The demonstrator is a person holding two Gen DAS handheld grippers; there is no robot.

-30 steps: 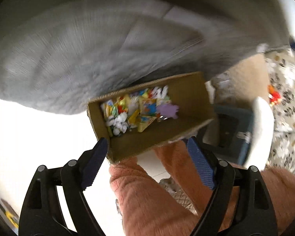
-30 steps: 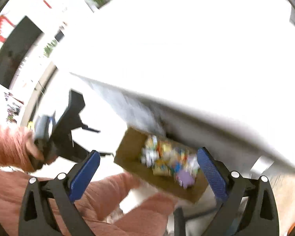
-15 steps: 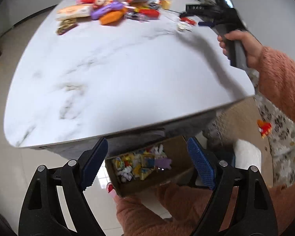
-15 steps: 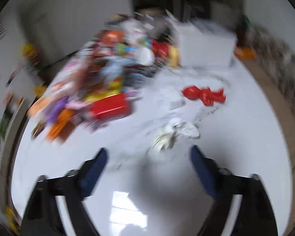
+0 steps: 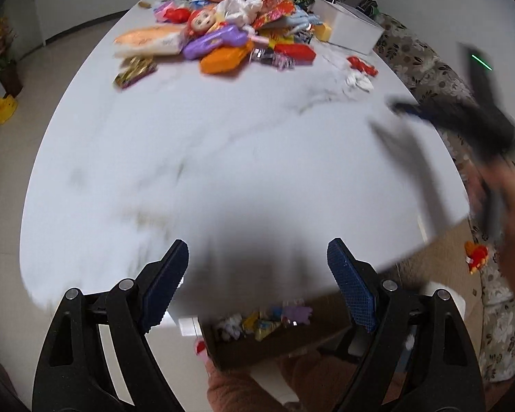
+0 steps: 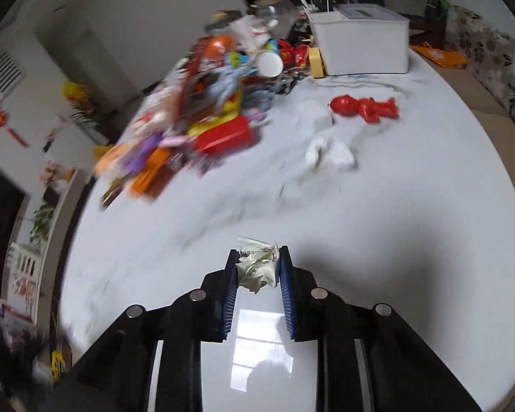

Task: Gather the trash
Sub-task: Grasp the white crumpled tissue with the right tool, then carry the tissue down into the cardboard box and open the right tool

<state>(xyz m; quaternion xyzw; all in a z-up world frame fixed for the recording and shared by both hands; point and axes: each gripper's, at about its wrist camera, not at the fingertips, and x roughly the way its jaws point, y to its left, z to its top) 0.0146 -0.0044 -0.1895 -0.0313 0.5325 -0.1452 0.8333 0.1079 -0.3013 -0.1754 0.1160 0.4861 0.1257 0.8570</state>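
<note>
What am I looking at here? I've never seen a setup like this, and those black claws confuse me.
A person holds a hand-operated gripper in each hand, each with a camera looking along its fingers. In the left view, the left gripper is open and empty above a white marble table, with a cardboard box of scraps below the table's edge. In the right view, the right gripper is closing on a crumpled wrapper. Farther back lie a pile of toys and packets and a white bin.

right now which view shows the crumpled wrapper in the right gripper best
The right wrist view: the crumpled wrapper sits sharp and close between the closing jaws of the right gripper. The left wrist view shows that gripper only as a dark blur over the table; the wrapper cannot be made out there.
</note>
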